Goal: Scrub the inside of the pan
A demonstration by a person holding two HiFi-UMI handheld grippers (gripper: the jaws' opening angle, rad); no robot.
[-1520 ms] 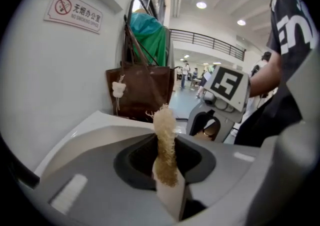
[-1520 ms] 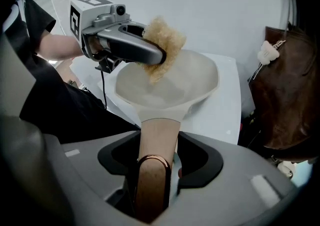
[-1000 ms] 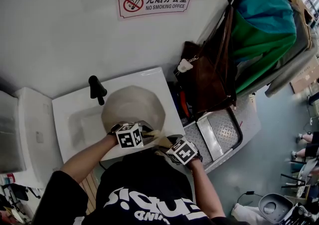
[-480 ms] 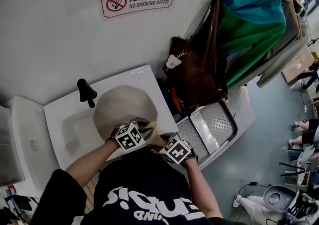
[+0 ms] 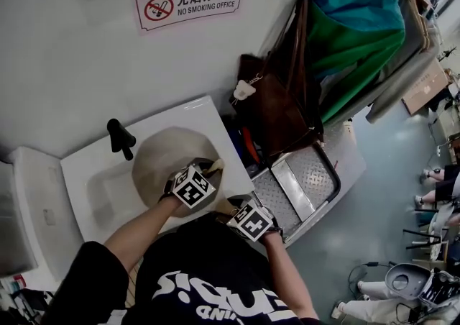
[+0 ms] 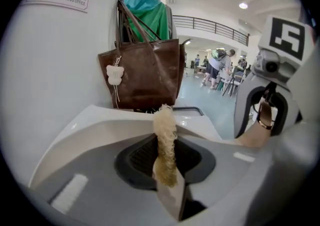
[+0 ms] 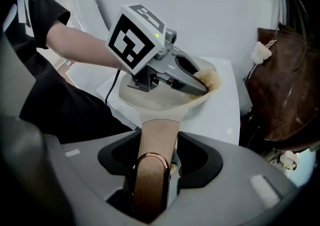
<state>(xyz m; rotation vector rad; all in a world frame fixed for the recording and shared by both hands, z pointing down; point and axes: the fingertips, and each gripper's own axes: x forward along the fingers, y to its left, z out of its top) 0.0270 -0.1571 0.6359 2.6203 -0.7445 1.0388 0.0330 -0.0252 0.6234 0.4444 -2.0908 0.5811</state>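
Between the jaws of my left gripper (image 6: 169,192) the loofah scrubber (image 6: 164,140) is pinched tight. Over the last 1 second it has travelled from the near rim across to the far side of the pan (image 5: 162,158), which rests in the sink (image 5: 86,172), so I judge scrubbing is under way. My right gripper (image 7: 150,180) is clamped on the pan handle (image 7: 159,137). Only the right gripper view shows the scrubber at the inner wall; the left gripper view shows a brown bag (image 6: 142,75) beyond its jaws.

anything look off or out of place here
Nothing stands out: the right gripper holds the pan by its handle over the sink; the left gripper holds a loofah scrubber inside it. No spills.
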